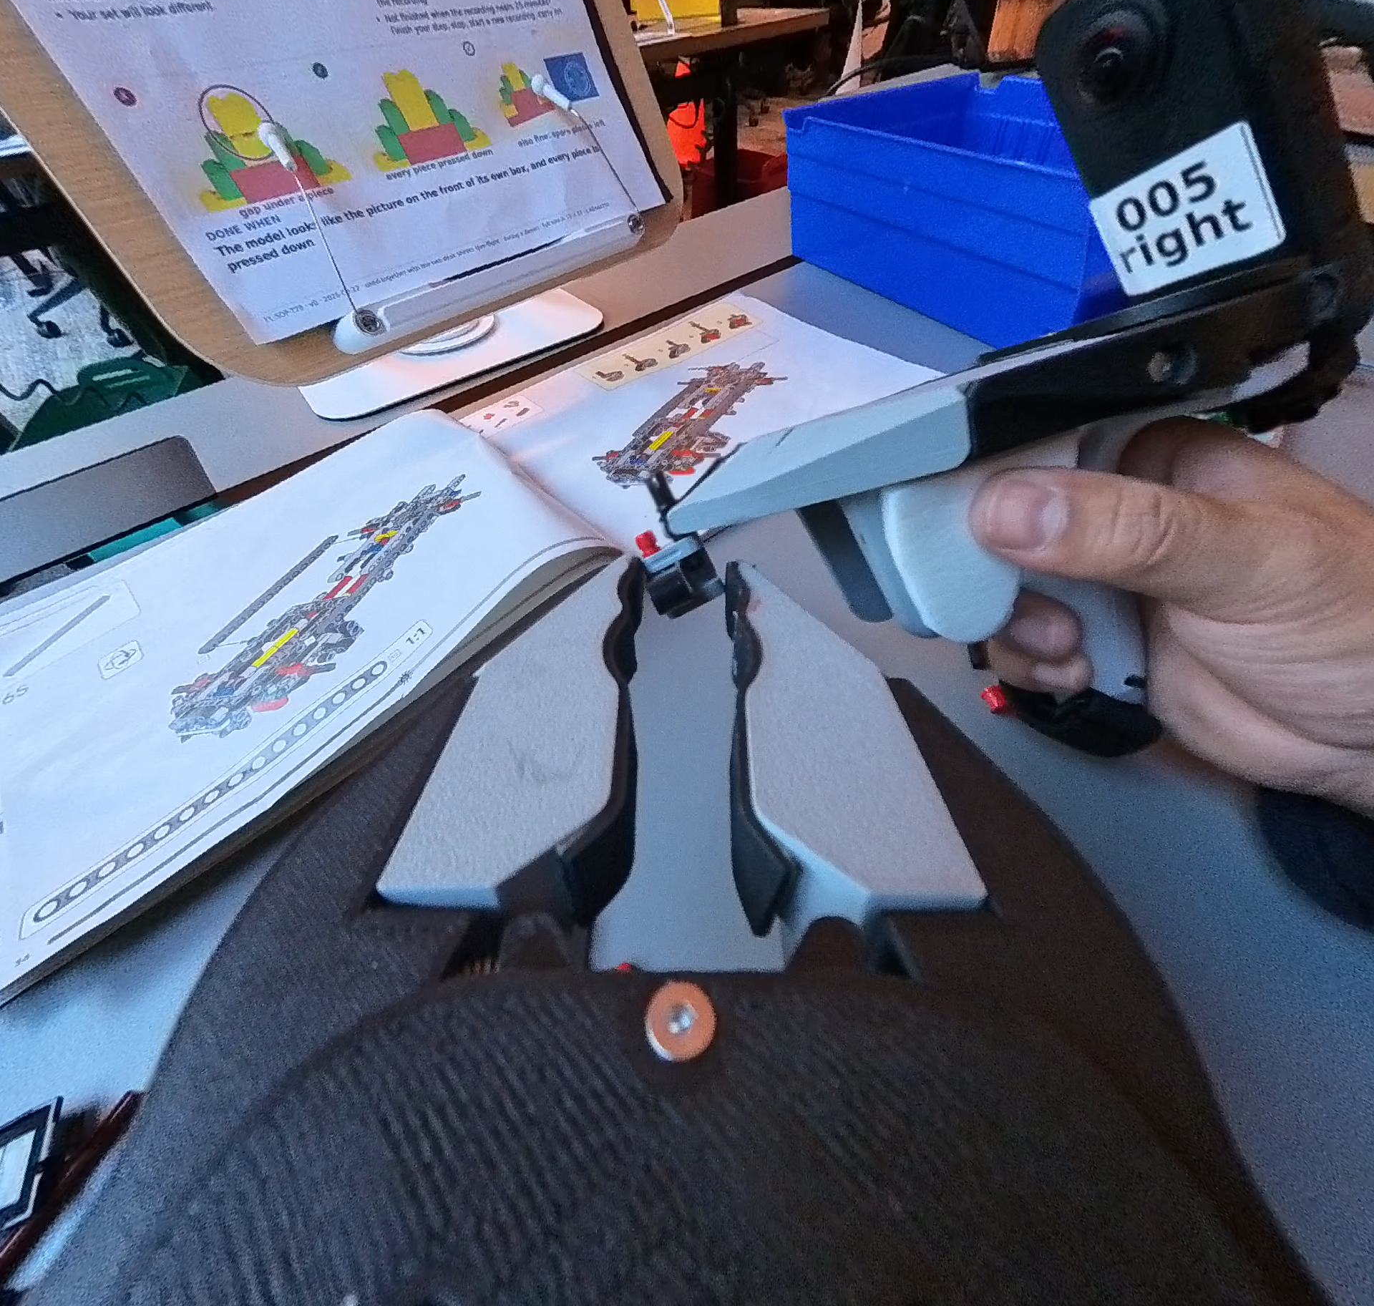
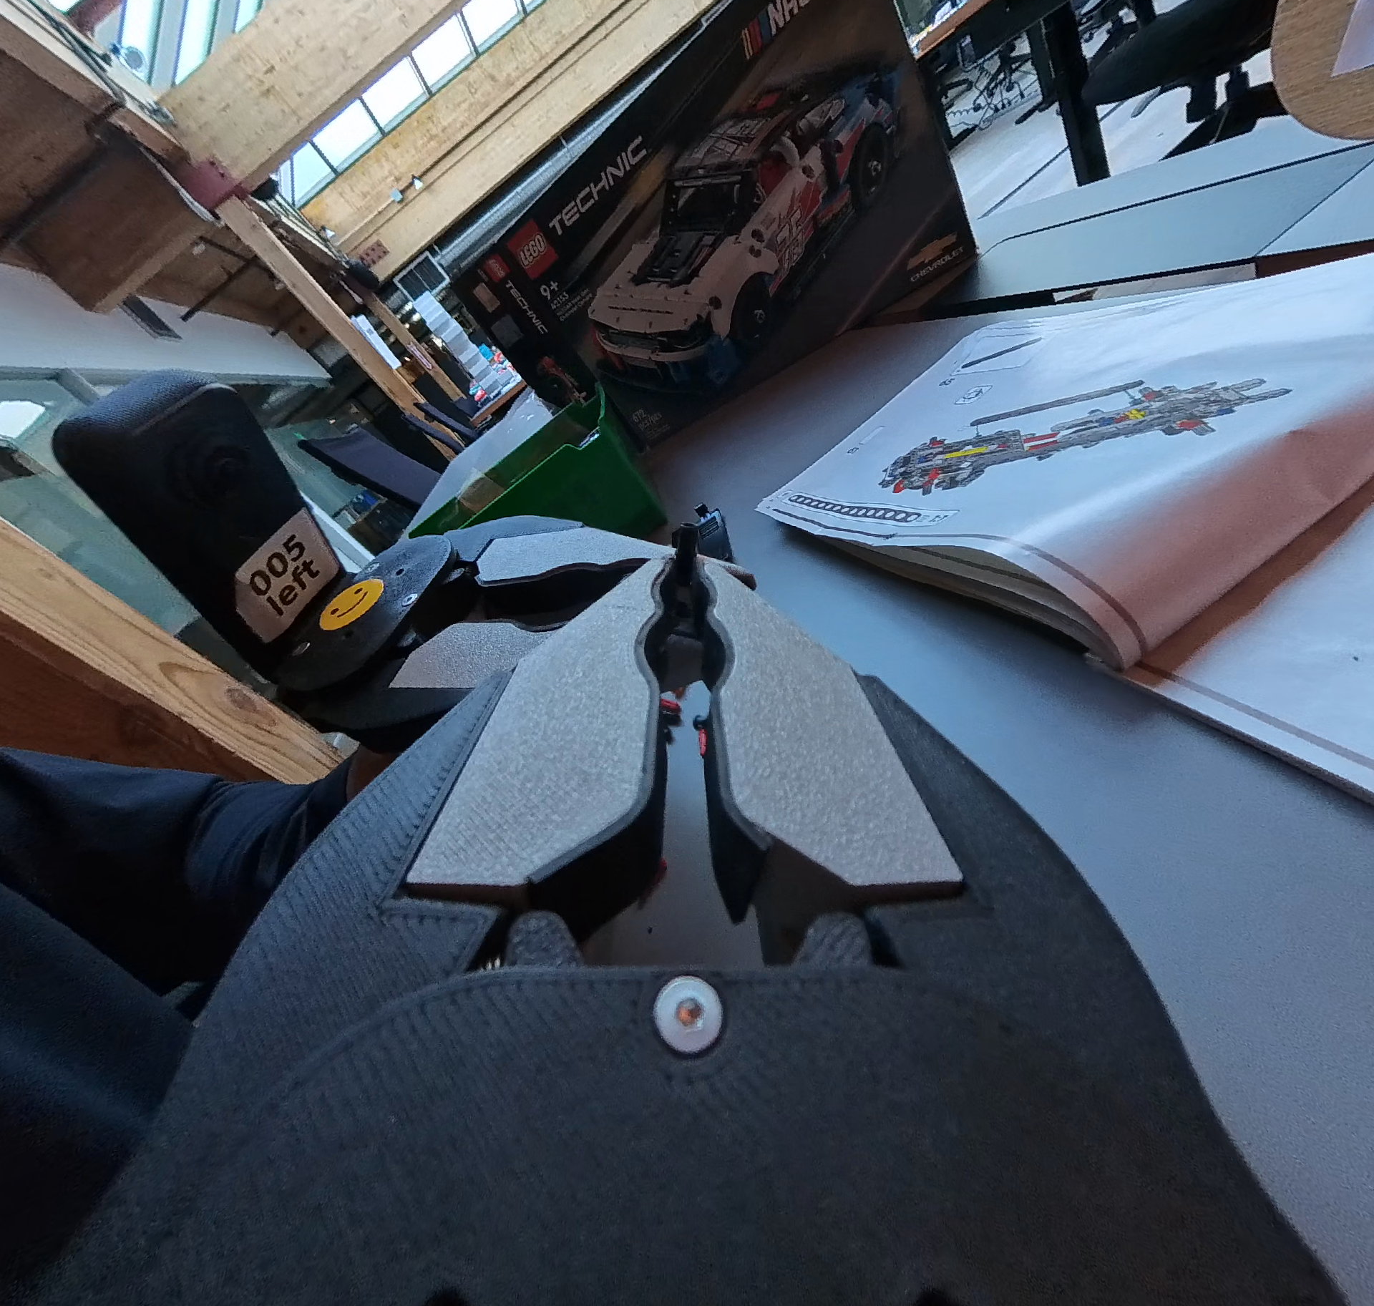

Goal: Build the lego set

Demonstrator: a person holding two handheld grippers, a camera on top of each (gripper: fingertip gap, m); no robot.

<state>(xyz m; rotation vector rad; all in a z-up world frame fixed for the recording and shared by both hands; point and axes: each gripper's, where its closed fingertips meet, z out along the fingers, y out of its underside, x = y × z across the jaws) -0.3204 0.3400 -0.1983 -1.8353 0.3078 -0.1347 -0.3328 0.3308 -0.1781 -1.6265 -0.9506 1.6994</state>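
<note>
In the left wrist view my left gripper (image 1: 682, 586) is shut on a small black and grey brick assembly (image 1: 680, 580) with a red pin (image 1: 647, 543) on its far side, held above the table in front of the open booklet (image 1: 245, 601). My right gripper (image 1: 673, 525) comes in from the right, its tip just above that assembly, shut on a thin black pin (image 1: 656, 491) that sticks up past its fingertips. In the right wrist view my right gripper (image 2: 682, 573) clamps the black pin (image 2: 684, 549), with the left gripper (image 2: 535, 553) lying close on its left.
An open instruction booklet (image 2: 1078, 467) lies on the grey table (image 1: 1115, 936). A blue bin (image 1: 929, 207) stands at the back right and a sheet on a wooden stand (image 1: 334, 118) behind the booklet. The set's box (image 2: 729, 229) and a green bin (image 2: 565, 475) stand further off. Small red and black parts (image 1: 1000, 699) lie under the hand. Less than 4 cm separates the two grippers' tips.
</note>
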